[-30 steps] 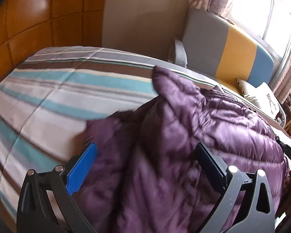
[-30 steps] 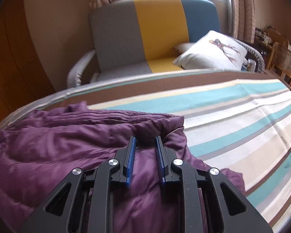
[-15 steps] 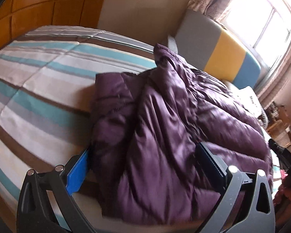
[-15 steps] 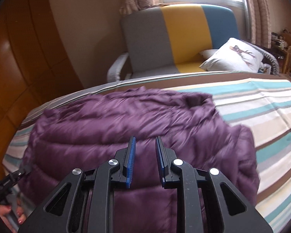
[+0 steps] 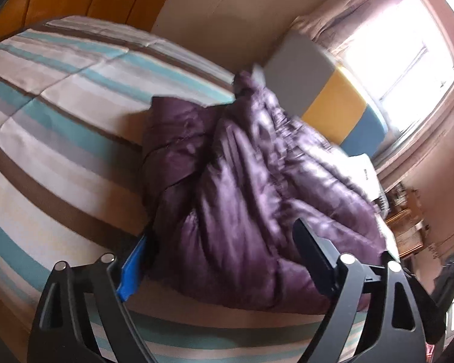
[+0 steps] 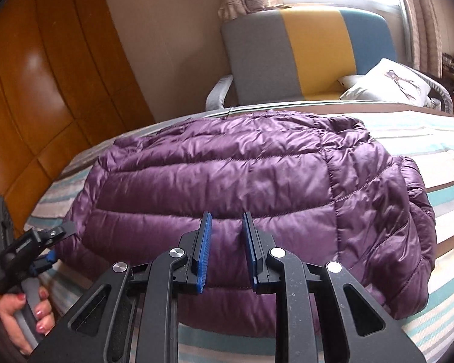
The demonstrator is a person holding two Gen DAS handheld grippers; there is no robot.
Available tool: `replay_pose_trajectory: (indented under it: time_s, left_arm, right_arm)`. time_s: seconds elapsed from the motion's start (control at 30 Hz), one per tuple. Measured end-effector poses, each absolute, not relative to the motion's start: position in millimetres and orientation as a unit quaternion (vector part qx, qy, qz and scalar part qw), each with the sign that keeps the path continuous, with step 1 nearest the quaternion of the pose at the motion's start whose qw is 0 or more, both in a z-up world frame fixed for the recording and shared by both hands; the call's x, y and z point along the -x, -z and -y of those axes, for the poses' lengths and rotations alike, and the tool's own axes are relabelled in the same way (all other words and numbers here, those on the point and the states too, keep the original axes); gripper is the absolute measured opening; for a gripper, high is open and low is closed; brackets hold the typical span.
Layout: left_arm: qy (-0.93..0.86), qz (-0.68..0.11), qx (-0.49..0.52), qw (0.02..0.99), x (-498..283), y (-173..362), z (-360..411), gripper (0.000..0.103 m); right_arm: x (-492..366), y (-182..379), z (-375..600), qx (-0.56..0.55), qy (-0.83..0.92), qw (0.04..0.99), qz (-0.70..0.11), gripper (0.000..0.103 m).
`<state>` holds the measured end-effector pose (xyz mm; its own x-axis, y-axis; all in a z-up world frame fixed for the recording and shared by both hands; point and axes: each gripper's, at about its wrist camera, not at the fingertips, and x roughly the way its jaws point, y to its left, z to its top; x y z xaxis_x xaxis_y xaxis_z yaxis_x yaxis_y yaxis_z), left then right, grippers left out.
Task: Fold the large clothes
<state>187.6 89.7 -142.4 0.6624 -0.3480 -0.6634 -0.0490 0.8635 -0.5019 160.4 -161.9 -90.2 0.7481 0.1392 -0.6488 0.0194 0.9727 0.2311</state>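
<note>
Purple jacket point(image 6: 245, 187) lying bunched on the striped bed point(image 6: 445, 139), seemingly folded over once; left view blurred. Left gripper point(image 5: 224, 260) jaws wide apart beside the near hem, gripping nothing. Right gripper point(image 6: 225, 252) jaws narrowly parted, empty. Next: pinch both near corners through all layers, lift evenly, fold away, smooth flat.

A glossy purple quilted down jacket point(image 6: 245, 178) lies on a bed sheet point(image 5: 60, 115) striped teal, brown, grey and cream — behind it a grey, yellow and blue chair back point(image 6: 305, 57).
</note>
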Motion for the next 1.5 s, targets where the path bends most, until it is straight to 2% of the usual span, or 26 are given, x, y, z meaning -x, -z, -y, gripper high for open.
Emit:
replay_pose_trajectory:
  time_s: [0.17,0.37,0.43,0.47,0.57,0.77,0.83,0.9,1.1,1.27,1.43,1.5]
  left_arm:
    - [0.085,-0.396,0.258,0.877,-192,145,-90,0.086]
    - [0.133,-0.381,0.323,0.856,-201,152,-95,0.086]
    - [0.121,-0.379,0.316,0.861,-202,153,-94,0.078]
    - [0.105,-0.381,0.311,0.864,-203,154,-94,0.07]
    - [0.091,-0.37,0.343,0.859,-206,160,-99,0.065]
    - [0.099,-0.352,0.331,0.87,-209,163,-88,0.071]
    - [0.093,-0.349,0.337,0.869,-207,161,-89,0.065]
    - [0.087,-0.351,0.385,0.849,-211,166,-97,0.049]
    - [0.105,-0.351,0.439,0.82,-216,174,-101,0.03]
    - [0.114,-0.325,0.382,0.857,-205,149,-92,0.021]
    - [0.137,-0.29,0.323,0.89,-195,118,-84,0.02]
    - [0.132,-0.294,0.318,0.892,-195,120,-85,0.02]
  right_arm:
    - [-164,92,156,-0.103,-0.038,0.928,-0.355,0.021]
    - [-177,114,148,-0.082,-0.035,0.918,-0.387,0.021]
    - [-180,120,144,-0.06,-0.035,0.916,-0.395,0.021]
    - [-180,121,143,-0.057,-0.035,0.916,-0.396,0.021]
    - [-180,121,145,-0.064,-0.036,0.914,-0.4,0.021]
    - [-180,123,144,-0.065,-0.038,0.911,-0.405,0.021]
    - [-181,122,143,-0.056,-0.037,0.912,-0.404,0.021]
    - [-182,124,143,-0.063,-0.035,0.912,-0.404,0.021]
    - [-183,125,140,-0.065,-0.032,0.912,-0.403,0.021]
    - [-182,125,142,-0.067,-0.032,0.911,-0.407,0.021]
    - [-185,113,149,-0.091,-0.039,0.908,-0.406,0.021]
    - [-182,98,150,-0.094,-0.041,0.925,-0.367,0.021]
